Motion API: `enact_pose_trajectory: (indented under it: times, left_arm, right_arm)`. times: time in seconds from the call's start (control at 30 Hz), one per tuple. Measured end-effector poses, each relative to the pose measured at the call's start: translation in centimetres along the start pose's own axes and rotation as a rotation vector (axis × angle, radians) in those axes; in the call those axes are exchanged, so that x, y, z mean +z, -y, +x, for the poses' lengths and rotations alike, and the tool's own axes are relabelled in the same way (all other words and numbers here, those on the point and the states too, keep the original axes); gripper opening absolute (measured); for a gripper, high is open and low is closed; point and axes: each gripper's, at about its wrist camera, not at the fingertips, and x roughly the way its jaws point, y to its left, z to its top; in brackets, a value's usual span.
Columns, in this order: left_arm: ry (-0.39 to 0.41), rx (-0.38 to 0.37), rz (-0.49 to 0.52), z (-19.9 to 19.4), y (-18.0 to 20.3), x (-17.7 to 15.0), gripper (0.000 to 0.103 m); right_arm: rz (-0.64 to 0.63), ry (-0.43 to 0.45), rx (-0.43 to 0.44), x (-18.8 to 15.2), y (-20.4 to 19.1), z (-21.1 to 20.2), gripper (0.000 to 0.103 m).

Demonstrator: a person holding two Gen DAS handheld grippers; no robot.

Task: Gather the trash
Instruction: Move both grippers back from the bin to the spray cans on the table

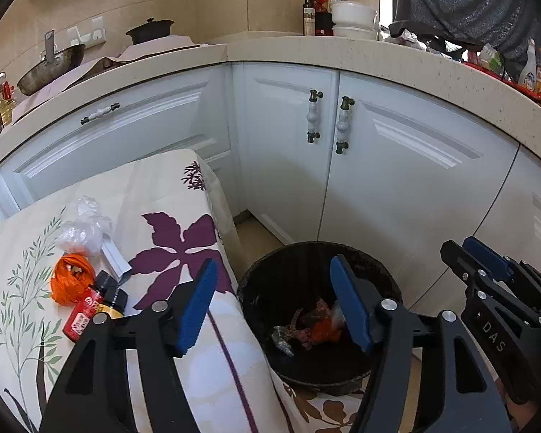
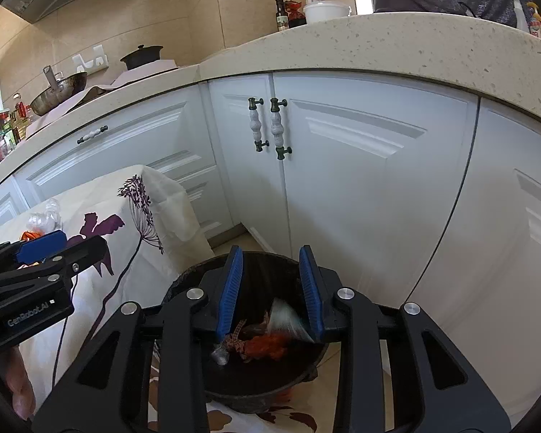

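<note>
Both handheld tools share one build — the black plastic left gripper [image 1: 274, 303] and right gripper [image 2: 270, 288] carry ribbed blue pads, silver round screws, triangular cut-outs — white "DAS" and "GenRobot.AI" lettering.

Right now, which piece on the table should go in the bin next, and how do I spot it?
Start at the flowered tablecloth left of the black bin. Near its left side lies a small cluster of trash. Take the orange ribbon bundle, between the clear plastic bag and the red-labelled bottle.

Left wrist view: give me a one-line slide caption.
Left gripper open over the black bin holding dropped scraps; orange wrapper, red bottle and plastic bag wait on the floral cloth.
</note>
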Motion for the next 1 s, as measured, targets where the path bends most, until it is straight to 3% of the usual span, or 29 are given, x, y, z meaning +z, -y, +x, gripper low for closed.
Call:
enact_pose_trajectory:
  times: [0.33,0.8,1.0]
  left_arm:
    - [0.034,0.059,-0.04,-3.1,-4.2,-0.5,0.072]
    - [0.029,0.253,-0.185,-7.3,-16.1,-4.0,0.074]
    - [0.03,0.292,-0.238,-8.6,-19.7,-5.7,0.074]
  right_arm:
    - [-0.036,0.017,0.09,0.9,-4.4,-1.1,0.044]
    - [-0.156,-0.047,0.28,0.5,-16.1,-1.5,0.046]
    - [-0.217,-0.09,0.314,-0.2,-20.2,-1.5,0.046]
